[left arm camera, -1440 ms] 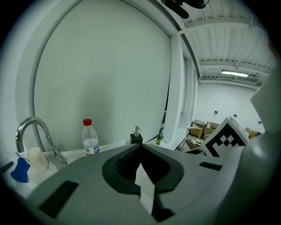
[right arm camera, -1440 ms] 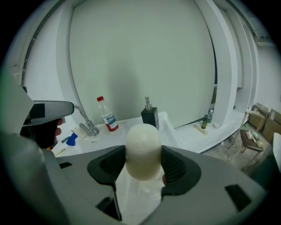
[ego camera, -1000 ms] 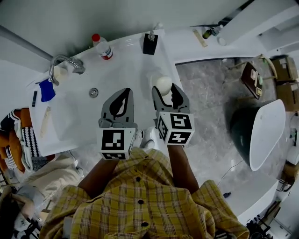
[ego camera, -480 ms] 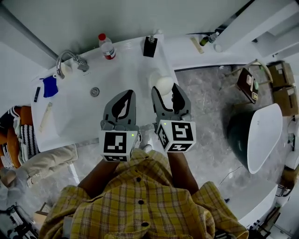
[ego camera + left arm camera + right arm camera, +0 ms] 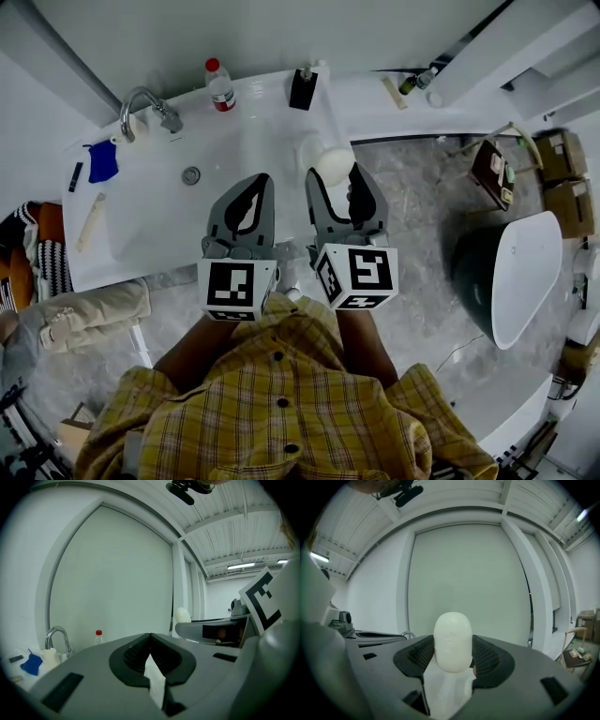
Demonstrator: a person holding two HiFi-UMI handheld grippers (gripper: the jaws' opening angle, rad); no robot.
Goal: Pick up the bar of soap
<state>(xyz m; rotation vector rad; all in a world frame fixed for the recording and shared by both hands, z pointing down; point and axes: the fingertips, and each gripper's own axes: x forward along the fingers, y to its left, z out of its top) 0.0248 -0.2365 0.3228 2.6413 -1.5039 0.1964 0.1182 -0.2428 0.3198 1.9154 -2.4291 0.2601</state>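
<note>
Soap (image 5: 452,641): white, smooth, rounded oval bar, pinched upright between the ribbed black jaws of the right gripper (image 5: 335,176), above the right rim of the white sink (image 5: 141,216); lower end hidden by the jaws. Left gripper (image 5: 150,638): jaws pressed together, nothing between them, just beside the right.

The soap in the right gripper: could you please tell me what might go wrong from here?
1. The soap is smooth and rounded, and the right gripper clamps only its lower part, with most of it sticking out past the jaws. It could squirt out if squeezed harder or jolted.
2. In the head view it appears close to the counter's right edge, so a drop might land on the floor.
3. The left gripper is shut, so it probably cannot catch a slip.
</note>
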